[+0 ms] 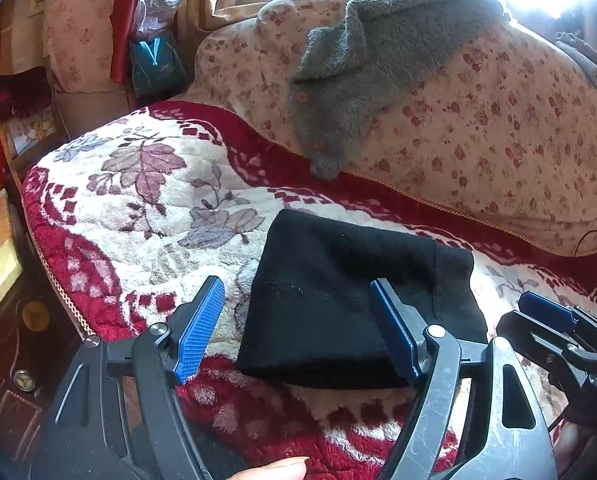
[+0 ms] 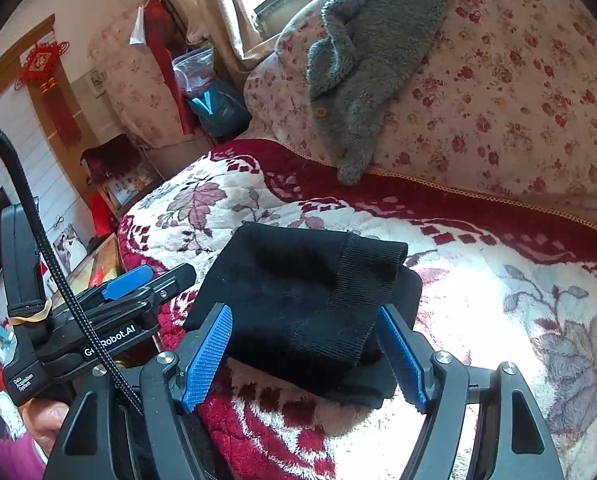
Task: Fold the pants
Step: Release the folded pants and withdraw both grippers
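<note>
The black pants (image 1: 338, 300) lie folded into a compact bundle on the red-and-white flowered blanket (image 1: 138, 200) of the bed, ribbed cuff on top. Both claws hang just above the near edge, spread wide and gripping nothing: the left claw (image 1: 298, 328) and the right claw (image 2: 310, 356). A grey fleece garment (image 1: 358, 60) drapes over the flowered cushion (image 1: 498, 128) behind.

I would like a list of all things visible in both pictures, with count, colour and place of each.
pants: one, black, folded, on the blanket in front of both grippers
blanket: one, white and red with leaves, covering the bed
quilt: one, cream with red flowers, piled behind
fleece garment: one, grey, draped over the quilt
plastic bag: one, clear and teal, far corner
left gripper: black with blue pads, jaws open
right gripper: same, jaws open
</note>
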`<action>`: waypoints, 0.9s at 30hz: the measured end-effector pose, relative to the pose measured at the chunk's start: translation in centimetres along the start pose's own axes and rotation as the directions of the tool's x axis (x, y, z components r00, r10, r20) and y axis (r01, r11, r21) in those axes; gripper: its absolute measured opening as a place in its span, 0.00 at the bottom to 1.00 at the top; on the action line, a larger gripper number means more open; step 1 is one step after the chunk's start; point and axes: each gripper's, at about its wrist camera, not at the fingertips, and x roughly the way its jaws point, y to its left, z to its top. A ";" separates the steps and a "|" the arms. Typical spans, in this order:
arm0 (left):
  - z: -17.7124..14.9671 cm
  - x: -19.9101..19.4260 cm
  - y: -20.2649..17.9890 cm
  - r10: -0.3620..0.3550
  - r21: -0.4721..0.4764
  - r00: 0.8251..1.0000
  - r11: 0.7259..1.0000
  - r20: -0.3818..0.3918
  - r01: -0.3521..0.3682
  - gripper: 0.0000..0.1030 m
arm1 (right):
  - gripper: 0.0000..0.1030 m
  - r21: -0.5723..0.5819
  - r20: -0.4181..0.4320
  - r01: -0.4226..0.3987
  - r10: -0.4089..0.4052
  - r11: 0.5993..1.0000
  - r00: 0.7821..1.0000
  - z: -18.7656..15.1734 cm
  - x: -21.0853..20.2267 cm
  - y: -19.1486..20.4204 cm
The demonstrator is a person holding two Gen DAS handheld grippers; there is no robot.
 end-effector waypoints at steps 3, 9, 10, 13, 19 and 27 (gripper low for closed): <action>-0.2 -0.2 -0.1 -0.002 -0.004 1.000 1.000 -0.002 0.002 0.74 | 0.70 -0.002 -0.007 -0.007 0.007 1.000 1.000 -0.1 0.1 0.1; -0.3 -0.4 -0.1 0.005 -0.005 1.000 1.000 0.003 -0.005 0.74 | 0.70 0.003 -0.015 -0.012 0.012 1.000 1.000 -0.1 0.3 -0.2; -0.3 -0.4 -0.1 0.005 -0.007 1.000 1.000 0.004 -0.005 0.74 | 0.70 0.003 -0.015 -0.012 0.012 1.000 1.000 -0.1 0.3 -0.2; -0.3 -0.3 -0.1 0.001 -0.013 1.000 1.000 -0.002 -0.001 0.74 | 0.70 -0.001 -0.011 -0.013 0.013 1.000 1.000 -0.1 0.3 -0.2; -0.4 -0.2 0.2 0.006 -0.015 1.000 1.000 -0.007 -0.007 0.74 | 0.70 -0.009 -0.017 -0.018 0.018 1.000 1.000 -0.2 0.6 0.1; -0.3 -0.1 0.5 0.010 -0.022 1.000 1.000 -0.009 -0.010 0.74 | 0.70 -0.014 -0.028 -0.021 0.021 1.000 0.999 -0.2 1.1 0.6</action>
